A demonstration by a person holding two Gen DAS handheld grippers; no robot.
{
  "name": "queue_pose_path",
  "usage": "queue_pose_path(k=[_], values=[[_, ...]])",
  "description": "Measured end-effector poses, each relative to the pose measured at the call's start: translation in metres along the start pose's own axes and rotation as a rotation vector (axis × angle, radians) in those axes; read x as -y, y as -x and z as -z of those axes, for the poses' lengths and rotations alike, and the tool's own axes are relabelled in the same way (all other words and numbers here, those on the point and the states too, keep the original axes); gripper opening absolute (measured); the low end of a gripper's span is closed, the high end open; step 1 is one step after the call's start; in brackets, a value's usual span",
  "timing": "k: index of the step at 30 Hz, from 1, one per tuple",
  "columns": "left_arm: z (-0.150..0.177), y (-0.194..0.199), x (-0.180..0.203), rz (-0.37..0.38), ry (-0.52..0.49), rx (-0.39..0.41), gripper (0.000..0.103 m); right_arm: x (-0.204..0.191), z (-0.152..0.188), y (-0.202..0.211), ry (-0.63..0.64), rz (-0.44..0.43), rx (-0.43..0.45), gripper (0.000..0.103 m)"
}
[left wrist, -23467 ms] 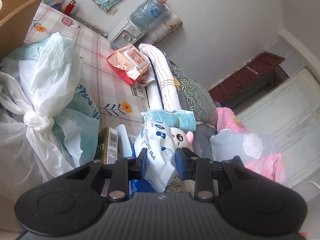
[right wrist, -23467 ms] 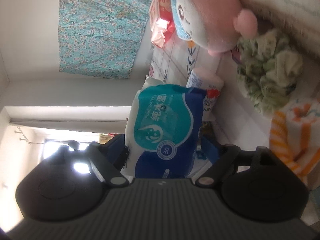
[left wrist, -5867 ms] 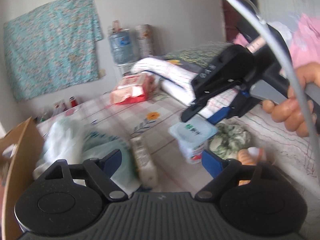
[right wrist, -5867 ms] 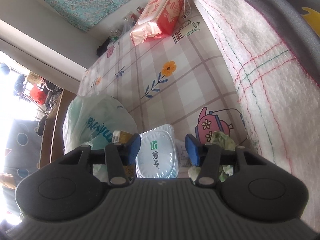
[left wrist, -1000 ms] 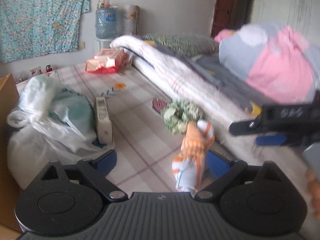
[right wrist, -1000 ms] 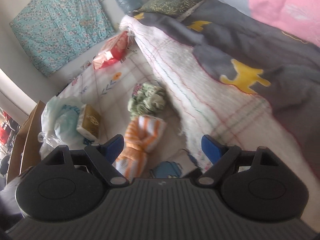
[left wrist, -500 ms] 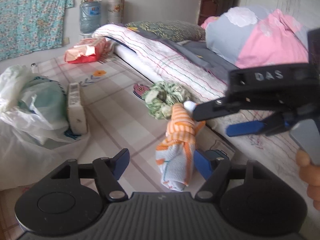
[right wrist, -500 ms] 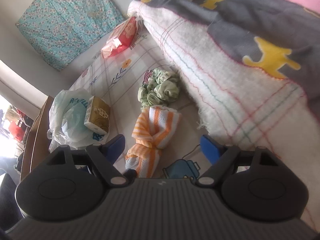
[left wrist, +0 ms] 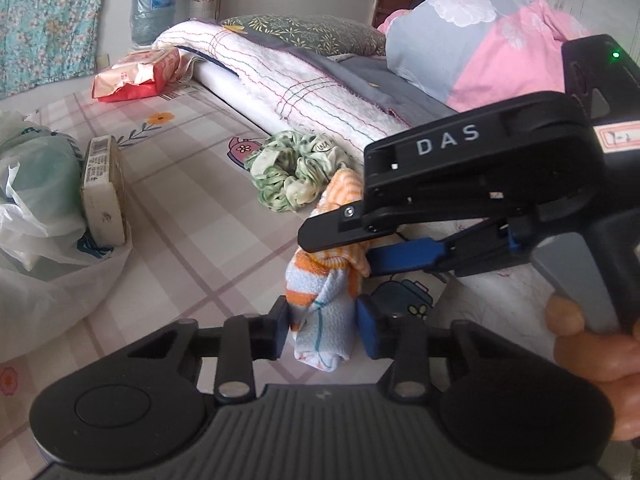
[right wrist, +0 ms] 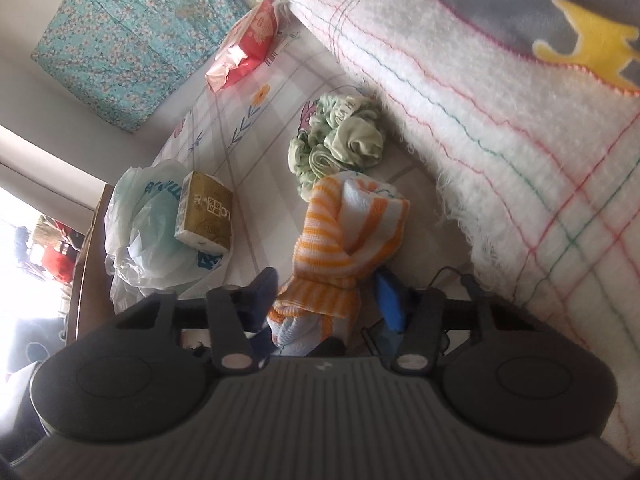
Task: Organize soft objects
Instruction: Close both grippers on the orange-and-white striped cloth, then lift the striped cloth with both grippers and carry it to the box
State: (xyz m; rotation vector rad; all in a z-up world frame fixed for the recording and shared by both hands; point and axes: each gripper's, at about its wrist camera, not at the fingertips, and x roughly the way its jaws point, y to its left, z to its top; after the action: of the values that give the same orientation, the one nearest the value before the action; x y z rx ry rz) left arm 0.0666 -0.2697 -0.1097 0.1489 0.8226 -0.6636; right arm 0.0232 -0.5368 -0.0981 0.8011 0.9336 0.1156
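An orange-and-white striped towel (left wrist: 320, 276), knotted into a bundle, lies on the checked bedsheet. My left gripper (left wrist: 322, 328) straddles its near end; the jaws are closing and both pads touch the cloth. My right gripper (left wrist: 338, 250) reaches in from the right, held by a hand (left wrist: 592, 344), with the middle of the towel (right wrist: 348, 220) between its fingers. In the right wrist view the right gripper (right wrist: 326, 296) is closing, and a thin gap shows beside its blue pad. A green scrunchie (left wrist: 292, 176) lies just beyond the towel.
A folded white blanket (left wrist: 304, 92) and grey quilt run along the right. To the left are a white plastic bag (left wrist: 36, 200) and a tissue box (left wrist: 102, 196). A red wipes pack (left wrist: 136, 76) lies at the far end.
Both grippers have come down onto the striped towel, and their jaws have narrowed from wide open to close around it. The right gripper moved in over the towel's middle.
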Motion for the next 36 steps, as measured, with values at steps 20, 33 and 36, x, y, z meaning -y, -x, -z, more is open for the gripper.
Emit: queue_pose_path(k=[20, 33, 36], values=[[0.003, 0.03, 0.004, -0.004, -0.014, 0.085, 0.032, -0.009, 0.004, 0.021, -0.004, -0.055, 0.054, 0.04], [-0.003, 0.077, -0.007, -0.048, -0.002, 0.199, 0.033, -0.048, 0.005, 0.04, 0.084, -0.094, 0.088, 0.04], [-0.01, 0.104, -0.023, -0.098, 0.01, 0.261, 0.033, -0.082, -0.003, 0.042, 0.164, -0.139, 0.091, 0.04]])
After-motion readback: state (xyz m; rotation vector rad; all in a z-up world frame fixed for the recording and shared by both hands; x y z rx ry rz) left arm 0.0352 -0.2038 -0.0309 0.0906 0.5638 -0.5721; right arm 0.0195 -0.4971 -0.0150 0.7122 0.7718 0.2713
